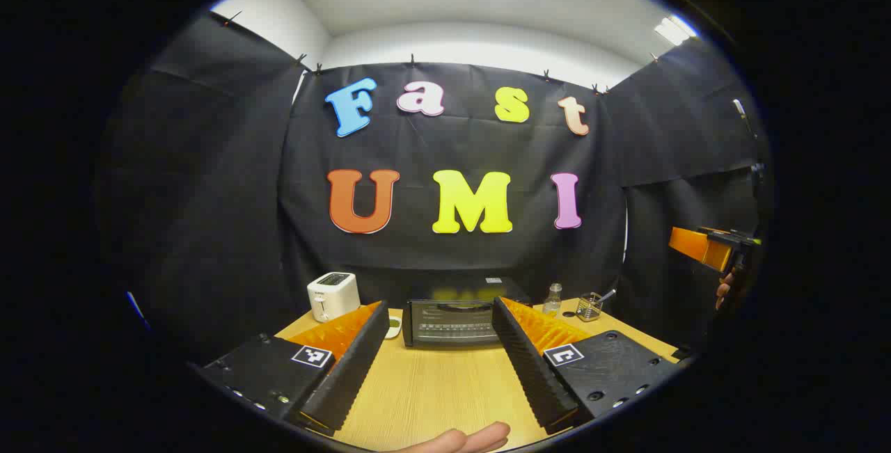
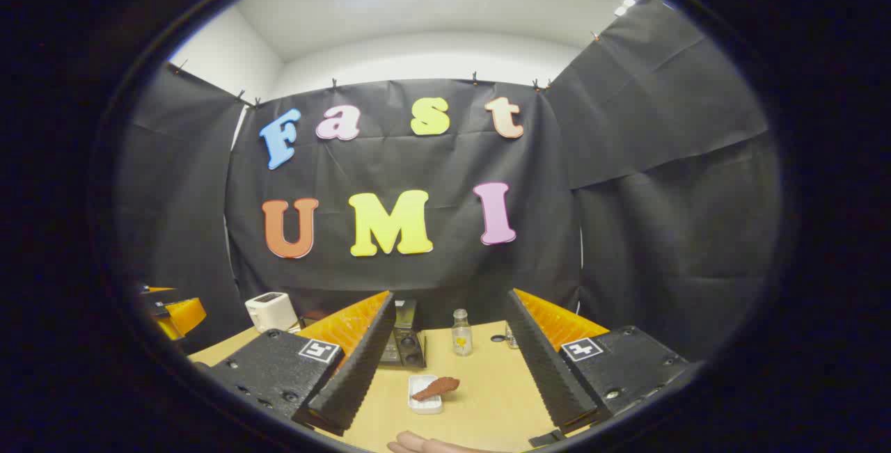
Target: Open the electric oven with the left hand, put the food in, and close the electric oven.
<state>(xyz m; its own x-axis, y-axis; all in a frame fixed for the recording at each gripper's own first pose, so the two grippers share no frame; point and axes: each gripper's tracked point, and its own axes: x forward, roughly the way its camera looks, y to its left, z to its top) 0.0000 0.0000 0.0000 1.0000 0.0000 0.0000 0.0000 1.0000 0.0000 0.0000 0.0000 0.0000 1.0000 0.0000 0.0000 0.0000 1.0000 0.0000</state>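
Note:
The black electric oven [image 1: 452, 321] stands at the back of the wooden table [image 1: 431, 390], its glass door closed. My left gripper [image 1: 440, 310] is open, held above the table in front of the oven and apart from it. In the right gripper view the oven's control end [image 2: 405, 345] shows past the left finger. A brown piece of food [image 2: 436, 387] lies on a small white dish [image 2: 425, 397] on the table. My right gripper [image 2: 449, 303] is open above and before the dish, with nothing between its fingers. The other gripper [image 1: 710, 248] appears far right in the left gripper view.
A white toaster [image 1: 333, 296] stands left of the oven. A small glass bottle [image 1: 552, 298] and a clear cup with a utensil [image 1: 590, 305] stand to its right. A hand [image 1: 459, 440] shows at the table's near edge.

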